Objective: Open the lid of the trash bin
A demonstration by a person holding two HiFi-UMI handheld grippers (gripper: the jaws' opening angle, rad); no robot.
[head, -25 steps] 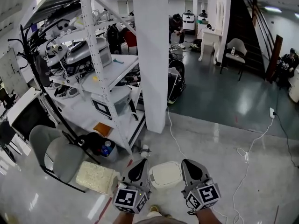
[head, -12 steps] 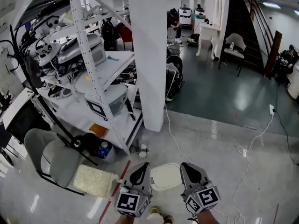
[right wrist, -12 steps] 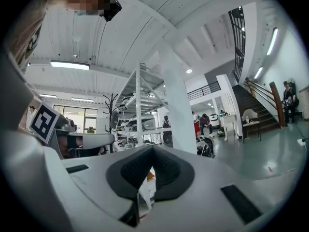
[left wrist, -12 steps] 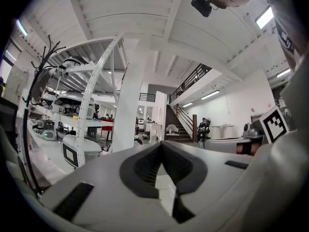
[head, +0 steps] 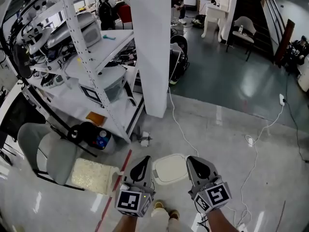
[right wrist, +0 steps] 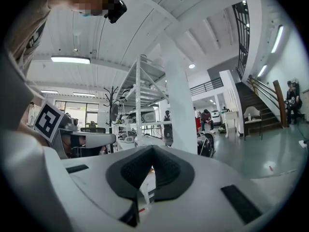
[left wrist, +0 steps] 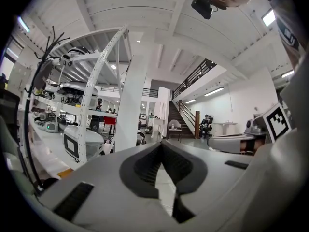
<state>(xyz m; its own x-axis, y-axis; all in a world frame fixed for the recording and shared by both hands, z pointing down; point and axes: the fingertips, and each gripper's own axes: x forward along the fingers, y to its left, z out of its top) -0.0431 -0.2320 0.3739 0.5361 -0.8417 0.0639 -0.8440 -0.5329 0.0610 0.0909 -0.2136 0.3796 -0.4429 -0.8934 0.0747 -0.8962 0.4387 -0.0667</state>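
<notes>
Both tools carried low, near the person's feet. Left gripper [head: 144,162] has its jaws closed tip to tip, with nothing between them. Right gripper [head: 193,164] is the same, pads meeting at the tip and empty.

The trash bin [head: 170,168] stands on the floor just ahead, between the two grippers and touching neither. Its lid is down.

Lid reads as thin, smooth white plastic: probably light, stiff and somewhat slippery under the pads. Best purchase is likely the rim edge at a front corner, pinched or hooked from beneath rather than pressed on the flat top.

Hard to tell:
- The bin's body is hidden under its own lid.
- No hinge, handle or pedal can be made out, so the opening side is uncertain.
- Both gripper views look out level across the room, so neither shows the bin.

Further off are a pale mat [head: 94,175], a grey chair [head: 46,153] and a white pillar [head: 149,47].
</notes>
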